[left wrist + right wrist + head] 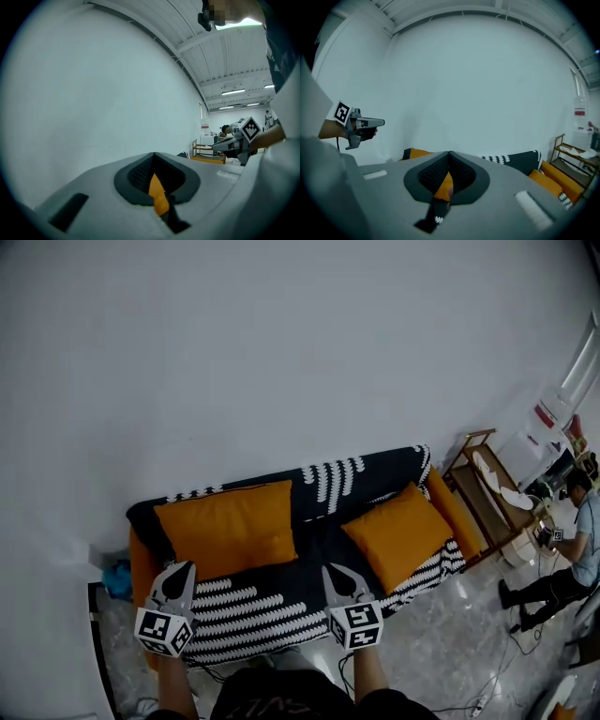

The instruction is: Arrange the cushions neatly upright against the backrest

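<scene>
A sofa point(281, 601) in a black-and-white patterned cover stands against the white wall. One orange cushion point(227, 529) leans upright against the backrest at the left. A second orange cushion point(398, 532) rests at an angle, turned like a diamond, on the right part of the seat. My left gripper point(178, 570) hovers in front of the left cushion, shut and empty. My right gripper point(336, 570) hangs over the seat's middle, also shut and empty, left of the right cushion. In the right gripper view the shut gripper point(450, 153) points over the sofa point(520, 161); the left gripper point(354, 124) shows beside it.
A wooden side rack point(487, 486) stands at the sofa's right end. A person point(574, 545) sits further right among cables on the floor. A blue thing point(119, 577) lies by the sofa's left end. The white wall rises directly behind the backrest.
</scene>
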A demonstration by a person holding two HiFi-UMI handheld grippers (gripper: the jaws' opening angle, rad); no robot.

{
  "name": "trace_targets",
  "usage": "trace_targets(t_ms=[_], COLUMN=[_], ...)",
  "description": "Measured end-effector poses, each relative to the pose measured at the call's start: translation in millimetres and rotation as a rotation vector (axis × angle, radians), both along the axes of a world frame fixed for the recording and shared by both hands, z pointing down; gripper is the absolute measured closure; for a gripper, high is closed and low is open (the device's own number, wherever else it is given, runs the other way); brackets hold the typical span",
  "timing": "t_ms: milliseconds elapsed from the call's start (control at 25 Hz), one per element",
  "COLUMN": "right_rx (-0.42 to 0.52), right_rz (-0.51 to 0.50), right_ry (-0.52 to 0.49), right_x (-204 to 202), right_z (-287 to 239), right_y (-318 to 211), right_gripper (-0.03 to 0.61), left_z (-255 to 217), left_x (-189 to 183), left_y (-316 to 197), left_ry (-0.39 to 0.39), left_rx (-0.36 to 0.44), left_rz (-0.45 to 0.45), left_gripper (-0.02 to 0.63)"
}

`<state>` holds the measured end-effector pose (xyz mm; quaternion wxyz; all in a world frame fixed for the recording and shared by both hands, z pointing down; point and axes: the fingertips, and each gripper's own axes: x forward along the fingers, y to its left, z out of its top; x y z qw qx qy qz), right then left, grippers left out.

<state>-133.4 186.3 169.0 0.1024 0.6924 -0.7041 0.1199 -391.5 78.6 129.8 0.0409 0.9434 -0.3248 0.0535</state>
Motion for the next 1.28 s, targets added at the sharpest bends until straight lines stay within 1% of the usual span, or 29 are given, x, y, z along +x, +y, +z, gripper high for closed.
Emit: trace_targets(t_ms=[200,360,520,640,800,920,1040,1120,1280], right_rx=[0.018,0.015,0.006,0.004,0.013,0.016,-0.002,-0.012,-0.033], right_rz=[0.092,0.194,0.319,0.419,0.543,0.629,0.665,0.673,0.671], right_ry=[0.010,0.013,0.006,-0.004,-0.016,-0.046,-0.070,-0.078,-0.079], right_x=[35,74,123,165,228,277,322,351,400], right_z=[-12,-13,-8,-5,1,8,21,27,35], right_y=[31,68,115,157,221,269,306,324,349], right_gripper=[0.565,0.565,0.565,0.565,0.564,0.565,0.565,0.565,0.563], left_z=[-8,-7,1,8,16,21,32,38,50], left_x=[42,101,174,237,323,390,449,485,541], left_y=[11,25,48,73,116,153,188,209,243], left_ry=[0.022,0.019,0.009,-0.006,-0.039,-0.071,-0.105,-0.112,-0.127], left_rx=[0.000,-0.007,-0.025,-0.038,-0.031,-0.028,-0.029,-0.037,-0.060], left_rz=[0.097,0.218,0.362,0.469,0.589,0.675,0.731,0.755,0.787], left_gripper=[0.612,0.612,0.612,0.612,0.612,0.612,0.612,0.612,0.612])
